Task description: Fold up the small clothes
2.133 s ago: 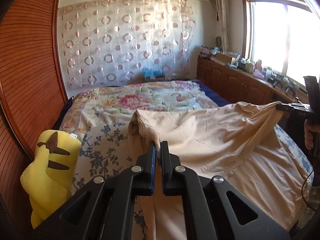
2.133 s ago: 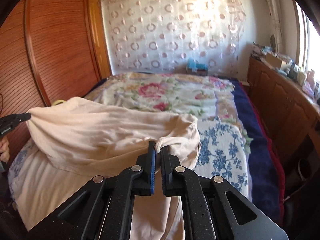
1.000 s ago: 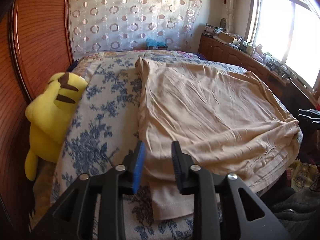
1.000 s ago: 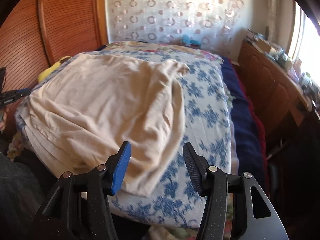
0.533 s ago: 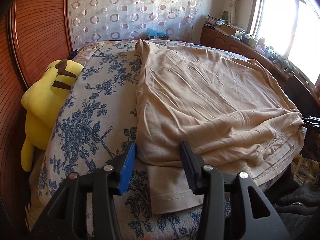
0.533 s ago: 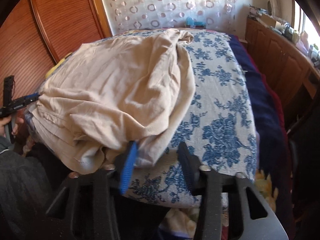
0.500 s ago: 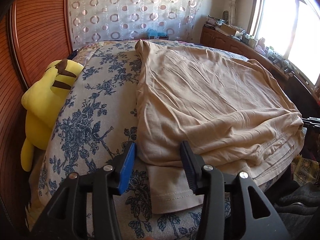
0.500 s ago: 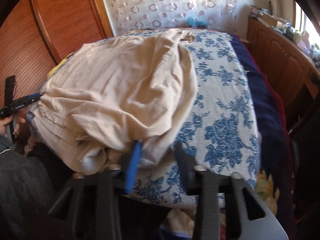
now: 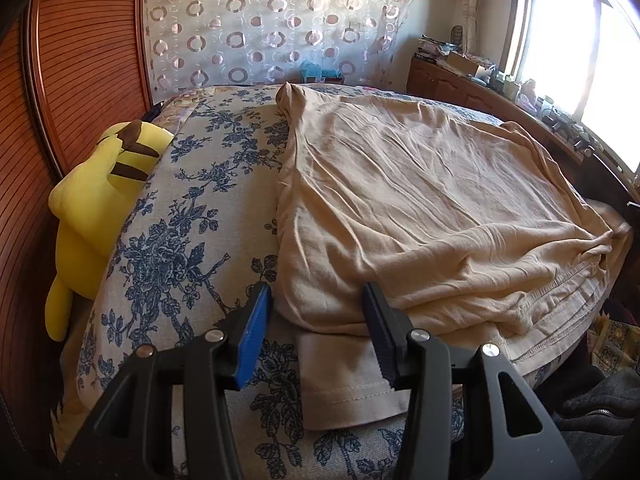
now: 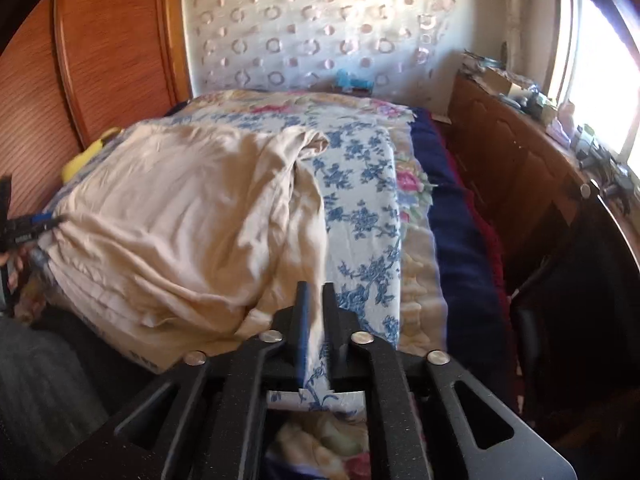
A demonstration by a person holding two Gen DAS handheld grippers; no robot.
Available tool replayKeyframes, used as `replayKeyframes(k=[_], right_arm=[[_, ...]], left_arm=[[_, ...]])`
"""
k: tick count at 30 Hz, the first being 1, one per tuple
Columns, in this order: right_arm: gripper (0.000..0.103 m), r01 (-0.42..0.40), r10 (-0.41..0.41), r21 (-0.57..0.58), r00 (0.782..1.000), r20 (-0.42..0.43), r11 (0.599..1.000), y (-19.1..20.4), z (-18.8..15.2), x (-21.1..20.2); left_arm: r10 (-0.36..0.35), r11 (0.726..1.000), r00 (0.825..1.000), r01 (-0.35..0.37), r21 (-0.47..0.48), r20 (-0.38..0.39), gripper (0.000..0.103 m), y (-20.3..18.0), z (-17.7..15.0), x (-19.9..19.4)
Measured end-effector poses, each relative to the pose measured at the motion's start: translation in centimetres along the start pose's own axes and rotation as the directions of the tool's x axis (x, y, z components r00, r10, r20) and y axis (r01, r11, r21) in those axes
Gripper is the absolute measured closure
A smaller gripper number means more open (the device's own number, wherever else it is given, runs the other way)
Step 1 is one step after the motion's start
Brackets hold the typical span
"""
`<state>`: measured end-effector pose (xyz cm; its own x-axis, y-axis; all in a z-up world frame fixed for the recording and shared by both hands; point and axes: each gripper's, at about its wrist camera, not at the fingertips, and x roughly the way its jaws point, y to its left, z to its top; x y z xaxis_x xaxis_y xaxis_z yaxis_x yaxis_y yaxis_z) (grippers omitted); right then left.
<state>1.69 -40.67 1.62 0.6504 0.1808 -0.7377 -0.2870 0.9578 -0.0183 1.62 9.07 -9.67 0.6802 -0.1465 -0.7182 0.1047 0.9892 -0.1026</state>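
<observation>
A beige shirt [image 9: 420, 200] lies folded over on the blue-flowered bedspread [image 9: 192, 216]. In the left wrist view my left gripper [image 9: 316, 312] is open, its jaws either side of the shirt's near left folded corner, with a sleeve lying below. In the right wrist view the shirt [image 10: 188, 208] lies to the left. My right gripper [image 10: 316, 308] has its jaws nearly together at the shirt's near right corner; the frame is blurred, and whether cloth is pinched does not show. The left gripper shows small at the far left edge [image 10: 24, 226].
A yellow plush toy [image 9: 100, 200] lies at the bed's left edge against the wooden headboard [image 9: 80, 80]. A wooden cabinet [image 10: 520, 168] with clutter runs under the window on the right. A dark blue blanket [image 10: 452, 216] lines the bed's right side.
Both grippers let go of the shirt's far end and came back to its near corners. In the last half second the right gripper's jaws closed from wide open to nearly together.
</observation>
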Motion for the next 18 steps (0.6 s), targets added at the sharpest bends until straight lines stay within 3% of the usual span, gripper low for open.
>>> replayKeyframes(k=[7,12,18], right_arm=[[0.056,-0.026,0.026,-0.019,0.999,0.027,0.999,1.6,1.0,1.5],[0.044,-0.056,0.057,-0.028,0.997,0.06,0.998,3.6,2.0,2.9],[0.043,-0.123,0.124,-0.035,0.992,0.038,0.992,6.5,2.7,6.5]], left_arm=[[0.0,1.0,1.0,0.0,-0.001,0.001,0.056,0.0,0.0,0.0],[0.005,1.0,1.0,-0.005,-0.004,0.003,0.055,0.0,-0.1,0.1],[0.005,1.0,1.0,-0.005,-0.004,0.004,0.055,0.0,0.0,0.0]])
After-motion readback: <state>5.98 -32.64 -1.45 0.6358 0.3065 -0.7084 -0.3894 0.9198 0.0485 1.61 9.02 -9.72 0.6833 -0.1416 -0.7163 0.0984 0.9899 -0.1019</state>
